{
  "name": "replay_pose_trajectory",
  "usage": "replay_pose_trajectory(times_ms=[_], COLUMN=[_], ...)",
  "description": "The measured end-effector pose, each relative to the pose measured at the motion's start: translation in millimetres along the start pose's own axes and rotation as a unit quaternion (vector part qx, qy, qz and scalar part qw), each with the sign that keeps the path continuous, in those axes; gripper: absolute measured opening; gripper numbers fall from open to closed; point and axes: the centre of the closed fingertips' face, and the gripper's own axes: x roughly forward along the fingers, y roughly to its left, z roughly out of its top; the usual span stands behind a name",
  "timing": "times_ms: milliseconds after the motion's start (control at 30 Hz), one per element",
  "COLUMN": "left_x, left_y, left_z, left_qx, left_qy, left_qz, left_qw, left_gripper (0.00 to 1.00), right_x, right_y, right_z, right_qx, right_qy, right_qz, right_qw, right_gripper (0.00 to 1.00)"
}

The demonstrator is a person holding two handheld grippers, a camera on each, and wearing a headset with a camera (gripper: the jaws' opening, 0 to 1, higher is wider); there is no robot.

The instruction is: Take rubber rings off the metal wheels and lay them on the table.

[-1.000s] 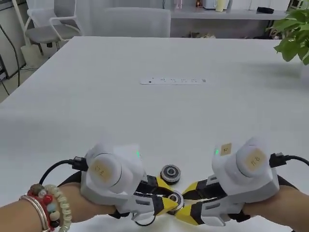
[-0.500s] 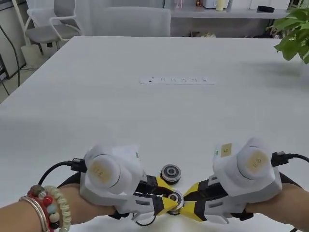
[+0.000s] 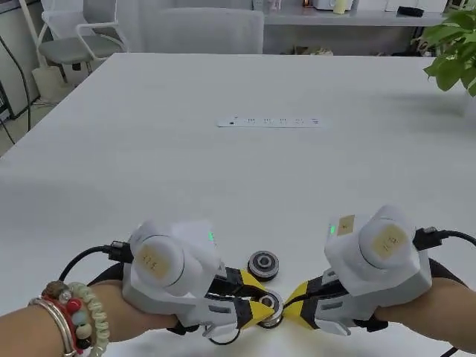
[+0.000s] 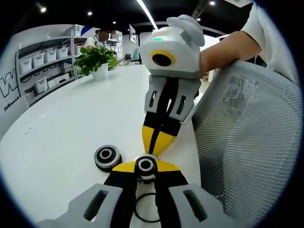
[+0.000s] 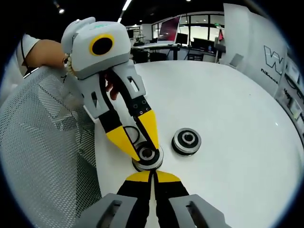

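Observation:
A metal wheel (image 3: 269, 304) with a dark rubber ring around it sits near the table's front edge, and my left gripper (image 3: 259, 309) is shut on it. In the left gripper view the yellow jaws clamp the wheel (image 4: 145, 166) from both sides. My right gripper (image 3: 289, 306) points at it from the right, shut, with its tips (image 5: 152, 176) against the wheel's rim (image 5: 148, 156). I cannot tell whether rubber is pinched between them. A second wheel (image 3: 262, 265) stands free just beyond. A loose black rubber ring (image 4: 147, 209) lies flat under my left gripper.
A white power strip (image 3: 269, 122) lies across the middle of the white table (image 3: 149, 149). A potted plant (image 3: 454, 52) stands at the far right and grey chairs (image 3: 74, 37) beyond the far edge. A mesh chair back (image 4: 247, 142) is close behind the grippers.
My right gripper has drawn back a little to the right, so its tips no longer overlap the held wheel. The left gripper and both wheels have stayed put.

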Motion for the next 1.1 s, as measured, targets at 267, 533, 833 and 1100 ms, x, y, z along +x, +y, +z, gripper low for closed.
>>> replay_pose_trajectory(times_ms=[267,533,833,1100], left_x=[-0.2,0.7,1.0,1.0], left_y=[-0.2,0.3,-0.1,0.1], left_z=[0.4,1.1,1.1,1.2], left_qx=[0.000,-0.002,-0.005,-0.004], left_qy=[-0.001,-0.002,-0.010,-0.011], left_qz=[0.001,0.004,0.004,0.005], left_qw=[1.0000,1.0000,0.9999,0.9999], left_gripper=[0.09,0.09,0.09,0.09], right_x=[-2.5,-8.8,-14.0,-14.5], right_y=[-2.5,-5.4,-6.5,-2.6], right_z=[-0.5,0.5,7.0,12.1], right_qx=[0.122,0.246,0.284,0.267], right_qy=[-0.002,-0.027,-0.052,-0.053], right_qz=[0.011,0.038,0.050,0.052], right_qw=[0.9925,0.9681,0.9560,0.9609], right_gripper=[0.00,0.00,0.00,0.00])
